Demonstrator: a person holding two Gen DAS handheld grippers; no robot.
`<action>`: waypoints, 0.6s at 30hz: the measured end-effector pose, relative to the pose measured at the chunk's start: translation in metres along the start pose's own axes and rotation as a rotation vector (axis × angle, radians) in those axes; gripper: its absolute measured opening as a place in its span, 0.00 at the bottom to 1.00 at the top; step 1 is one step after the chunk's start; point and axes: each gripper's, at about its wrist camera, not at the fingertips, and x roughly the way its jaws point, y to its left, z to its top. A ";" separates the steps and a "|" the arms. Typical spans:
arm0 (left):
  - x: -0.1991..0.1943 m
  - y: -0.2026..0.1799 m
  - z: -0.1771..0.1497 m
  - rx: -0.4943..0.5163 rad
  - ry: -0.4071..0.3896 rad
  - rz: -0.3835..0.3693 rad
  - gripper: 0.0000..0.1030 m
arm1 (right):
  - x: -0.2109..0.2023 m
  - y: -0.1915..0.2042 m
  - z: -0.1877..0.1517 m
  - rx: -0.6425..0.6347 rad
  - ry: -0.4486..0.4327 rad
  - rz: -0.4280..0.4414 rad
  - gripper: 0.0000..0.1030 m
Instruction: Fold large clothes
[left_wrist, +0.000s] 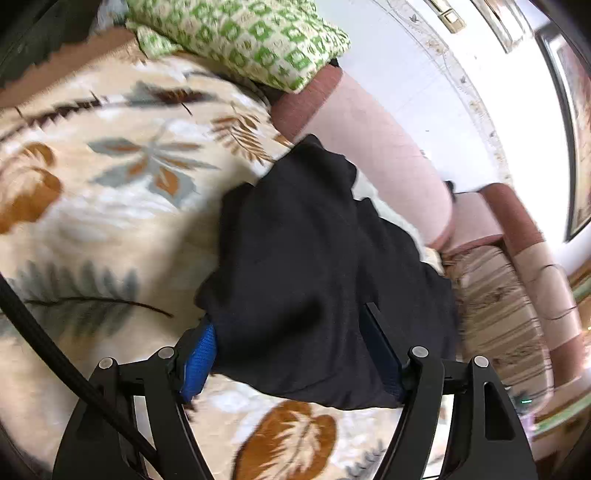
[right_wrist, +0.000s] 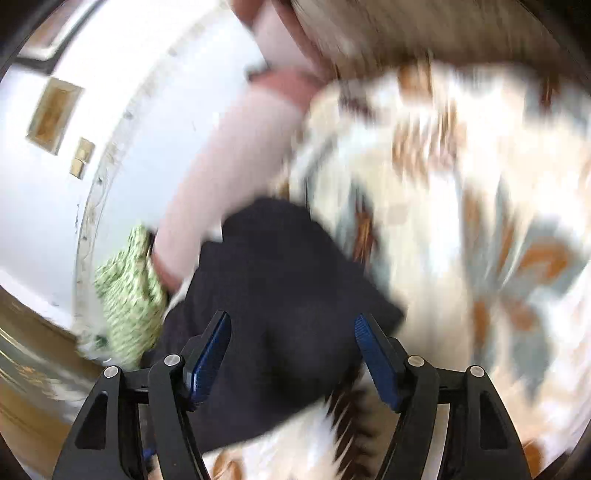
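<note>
A dark navy garment (left_wrist: 317, 251) lies bunched on a cream blanket with a leaf print (left_wrist: 110, 206). My left gripper (left_wrist: 291, 354) is open, its blue-padded fingers (left_wrist: 199, 362) spread wide on either side of the garment's near edge, the cloth draped over the gap. In the right wrist view, which is blurred by motion, the same garment (right_wrist: 280, 295) lies under my right gripper (right_wrist: 291, 343), which is open with both blue pads (right_wrist: 373, 354) apart above the cloth.
A green-and-white patterned cushion (left_wrist: 243, 37) lies at the far end of the blanket. A pink sofa backrest (left_wrist: 373, 147) runs along the white wall (left_wrist: 461, 92). A striped sofa seat (left_wrist: 498, 314) is at the right. A black cable (left_wrist: 55, 362) crosses the lower left.
</note>
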 end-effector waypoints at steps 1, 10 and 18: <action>-0.005 -0.005 -0.003 0.024 -0.019 0.035 0.71 | -0.003 0.008 0.003 -0.060 -0.034 -0.027 0.73; -0.037 -0.076 -0.011 0.265 -0.204 0.206 0.83 | 0.092 0.109 0.004 -0.417 0.036 0.029 0.50; 0.128 -0.084 0.069 0.272 -0.022 0.409 0.83 | 0.209 0.119 0.003 -0.542 0.128 -0.079 0.51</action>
